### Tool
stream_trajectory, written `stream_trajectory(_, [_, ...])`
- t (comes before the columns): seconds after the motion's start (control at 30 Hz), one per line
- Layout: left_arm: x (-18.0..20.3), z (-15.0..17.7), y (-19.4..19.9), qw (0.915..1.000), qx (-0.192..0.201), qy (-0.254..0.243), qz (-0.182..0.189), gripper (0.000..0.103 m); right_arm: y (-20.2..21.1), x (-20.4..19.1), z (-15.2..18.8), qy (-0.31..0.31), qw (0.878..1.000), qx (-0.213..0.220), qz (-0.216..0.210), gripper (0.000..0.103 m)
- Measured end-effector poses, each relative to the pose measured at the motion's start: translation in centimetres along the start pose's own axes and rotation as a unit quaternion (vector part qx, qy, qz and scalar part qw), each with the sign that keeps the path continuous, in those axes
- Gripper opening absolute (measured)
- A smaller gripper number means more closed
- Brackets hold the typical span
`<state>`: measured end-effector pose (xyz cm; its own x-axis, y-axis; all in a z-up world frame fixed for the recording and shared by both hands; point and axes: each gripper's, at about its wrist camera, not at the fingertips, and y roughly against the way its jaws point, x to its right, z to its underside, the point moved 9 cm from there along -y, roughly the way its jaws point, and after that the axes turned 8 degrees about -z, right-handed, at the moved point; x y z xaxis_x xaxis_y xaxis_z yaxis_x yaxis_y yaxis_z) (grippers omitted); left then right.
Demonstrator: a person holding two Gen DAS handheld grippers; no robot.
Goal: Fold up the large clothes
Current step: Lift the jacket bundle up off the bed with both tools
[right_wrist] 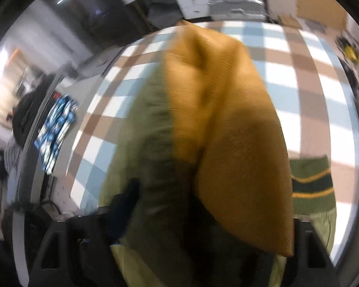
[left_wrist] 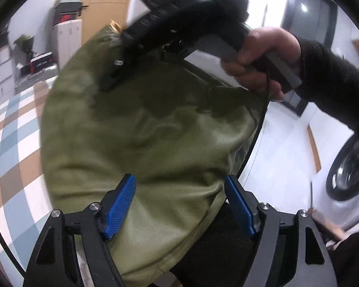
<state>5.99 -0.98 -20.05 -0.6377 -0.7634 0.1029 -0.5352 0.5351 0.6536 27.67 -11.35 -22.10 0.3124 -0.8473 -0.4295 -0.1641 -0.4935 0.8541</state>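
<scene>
I see a table under a checked cloth of blue, brown and white squares (right_wrist: 306, 76), dark-rimmed, filling most of both views. Room around it: white floor, a wooden door (left_wrist: 103, 2), white drawer units (right_wrist: 191, 0), a white front-loading washing machine (left_wrist: 347, 179) at the right of the left view.

The large olive-green jacket with mustard-yellow lining (left_wrist: 143, 131) lies bunched on the cloth at the table edge nearest me. Lining side is up in the right view, blurred; a green knit cuff with yellow stripes (right_wrist: 311, 184) shows beside it.

Small blue-and-white checked garment (right_wrist: 57, 129) sits at the far table edge.

Left gripper (left_wrist: 180, 205): blue pads spread wide, jacket below them, not pinched. Right gripper (left_wrist: 122, 71), held by a hand (left_wrist: 258, 59), is over the jacket's collar end; can't tell whether it's clamping fabric, too much blur.
</scene>
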Motion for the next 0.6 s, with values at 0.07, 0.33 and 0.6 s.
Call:
stream_trajectory(0.07, [-2.5, -0.1, 2.4, 0.9990, 0.024, 0.019, -0.031, 0.072, 1.2, -1.7, -0.8, 0.025, 1.000, 0.009, -0.010, 0.030])
stream_trajectory(0.33, [-8.6, -2.4, 8.1, 0.9815, 0.109, 0.128, -0.091, 0.072, 3.2, -8.3, -3.9, 0.074, 0.994, 0.061, -0.051, 0.023])
stream_trajectory(0.6, [-14.3, -1.7, 10.6, 0.9514, 0.158, 0.232, -0.126, 0.072, 2.0, -13.0, -7.8, 0.102, 0.988, 0.076, -0.084, 0.022])
